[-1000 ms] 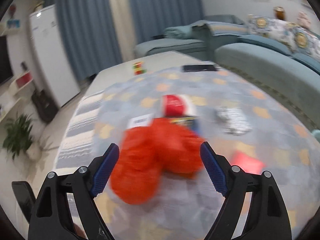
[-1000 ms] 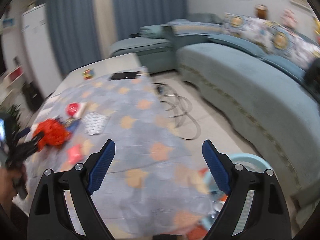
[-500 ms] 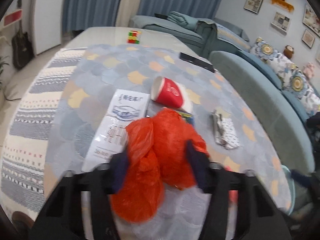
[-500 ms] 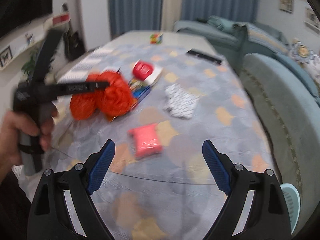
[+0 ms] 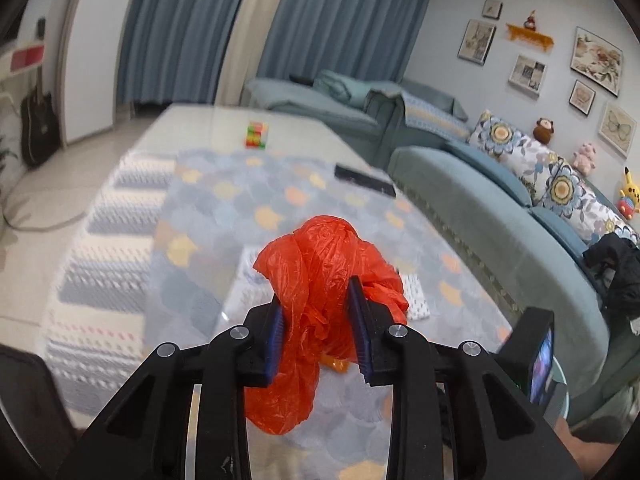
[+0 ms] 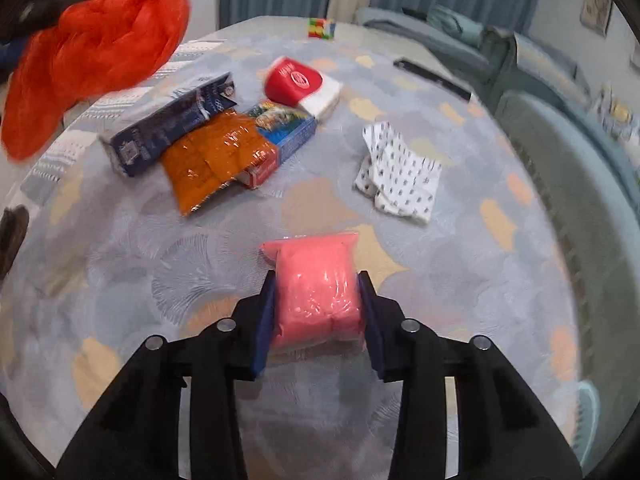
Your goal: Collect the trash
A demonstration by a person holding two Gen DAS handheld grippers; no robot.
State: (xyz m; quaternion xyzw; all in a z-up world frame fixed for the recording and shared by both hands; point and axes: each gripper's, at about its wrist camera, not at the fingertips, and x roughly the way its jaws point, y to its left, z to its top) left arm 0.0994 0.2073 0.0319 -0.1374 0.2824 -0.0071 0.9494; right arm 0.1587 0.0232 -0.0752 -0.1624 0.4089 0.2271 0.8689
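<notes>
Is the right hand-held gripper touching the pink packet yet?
Touching. The right wrist view shows the right hand-held gripper with both blue pads pressed against the pink packet.

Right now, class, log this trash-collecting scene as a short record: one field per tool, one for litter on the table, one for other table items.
left tool: shut on the orange plastic bag, lifted above the table
right tool: shut on the pink packet, low over the table
litter on table: red paper cup on its side, dark blue carton, orange wrapper, colourful box, spotted paper
other table items: puzzle cube, black remote
</notes>
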